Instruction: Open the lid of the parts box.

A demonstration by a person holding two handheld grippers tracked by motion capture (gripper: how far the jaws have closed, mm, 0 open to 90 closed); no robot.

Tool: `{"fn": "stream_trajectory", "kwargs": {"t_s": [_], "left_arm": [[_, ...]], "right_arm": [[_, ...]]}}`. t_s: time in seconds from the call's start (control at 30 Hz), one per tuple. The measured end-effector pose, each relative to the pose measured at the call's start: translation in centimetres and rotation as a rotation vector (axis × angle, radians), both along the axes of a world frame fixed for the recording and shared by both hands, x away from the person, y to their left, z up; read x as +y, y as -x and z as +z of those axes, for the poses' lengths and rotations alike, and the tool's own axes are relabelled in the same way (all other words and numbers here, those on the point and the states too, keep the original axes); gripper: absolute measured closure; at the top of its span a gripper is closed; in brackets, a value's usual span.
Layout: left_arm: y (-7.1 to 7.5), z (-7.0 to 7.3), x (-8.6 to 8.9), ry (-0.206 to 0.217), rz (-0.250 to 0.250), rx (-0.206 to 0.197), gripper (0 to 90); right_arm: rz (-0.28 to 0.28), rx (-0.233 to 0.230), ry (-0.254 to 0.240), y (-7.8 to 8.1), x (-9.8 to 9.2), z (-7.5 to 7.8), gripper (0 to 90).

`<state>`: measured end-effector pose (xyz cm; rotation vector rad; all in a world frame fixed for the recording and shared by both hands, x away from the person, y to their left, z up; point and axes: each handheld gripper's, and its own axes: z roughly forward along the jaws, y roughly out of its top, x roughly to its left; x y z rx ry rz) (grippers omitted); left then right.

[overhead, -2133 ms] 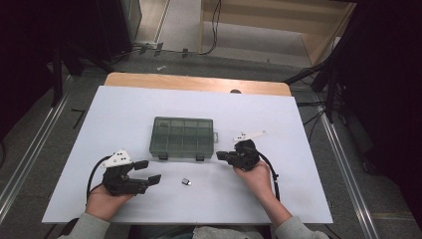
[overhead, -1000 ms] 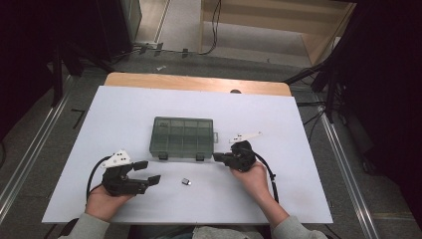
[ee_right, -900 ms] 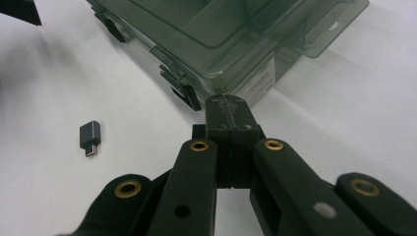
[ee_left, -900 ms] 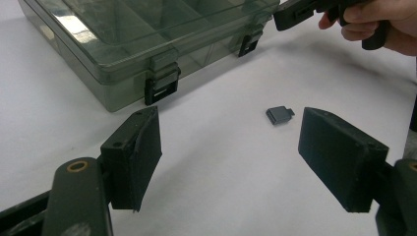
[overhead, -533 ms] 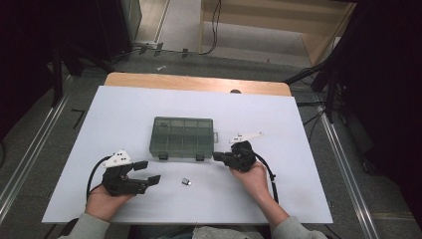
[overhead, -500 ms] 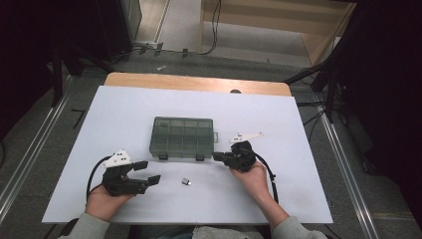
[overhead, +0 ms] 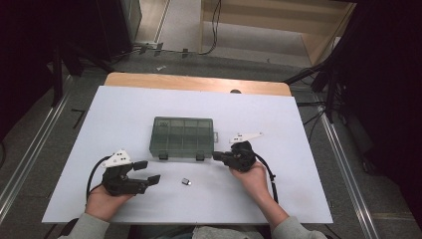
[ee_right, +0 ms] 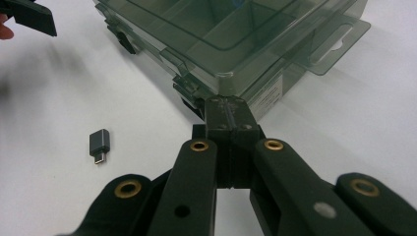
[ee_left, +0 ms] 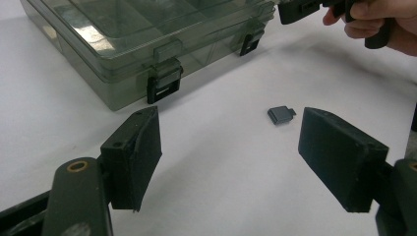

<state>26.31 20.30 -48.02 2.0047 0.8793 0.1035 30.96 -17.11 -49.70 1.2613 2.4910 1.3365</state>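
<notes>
— Start with the left gripper point(overhead: 149, 172). How do its jaws stand?

— Spread wide, with nothing between them. In the left gripper view the two black pads point(ee_left: 136, 155) sit at the lower left and lower right of the frame with bare white table point(ee_left: 221, 187) in the gap. In the high view that gripper lies at the lower left, resting on the table in the person's left hand point(overhead: 107, 199).

— What lies nearest to it?

— A small dark grey metal adapter plug point(overhead: 185, 182), a stubby block with a short connector tip. In the high view it lies just below the centre of the frame, a little to the right of the left gripper's jaw tips and apart from them. In the left gripper view it sits right of centre, beyond the pads, touching neither.

— And the right gripper point(overhead: 217, 156)?

— Clenched. In the right gripper view its two jaws meet flat against each other at the centre of the frame, with nothing pinched between them. Their tips are right up against the front right corner of the translucent smoky-green plastic compartment box point(overhead: 184, 137), by one of its dark latches; whether they actually touch it I cannot tell.

— Where does that box lie?

— Centre of the high view, lid closed, flat on the table. The right hand point(overhead: 254, 177) comes in from the lower right, with the gripper pointing left toward the box.

— And the adapter from the right gripper's camera?

— Lower left of that frame, lying alone on the white surface, well clear of the closed jaws.
</notes>
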Motion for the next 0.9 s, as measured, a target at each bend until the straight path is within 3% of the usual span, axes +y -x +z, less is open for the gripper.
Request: {"fn": "stream_trajectory", "kwargs": {"t_s": [0.9], "left_arm": [[0.00, -0.02, -0.02, -0.001, 0.002, 0.000, 24.1]], "right_arm": [[0.014, -0.031, -0.016, -0.19, 0.04, 0.59, 87.6]]}}
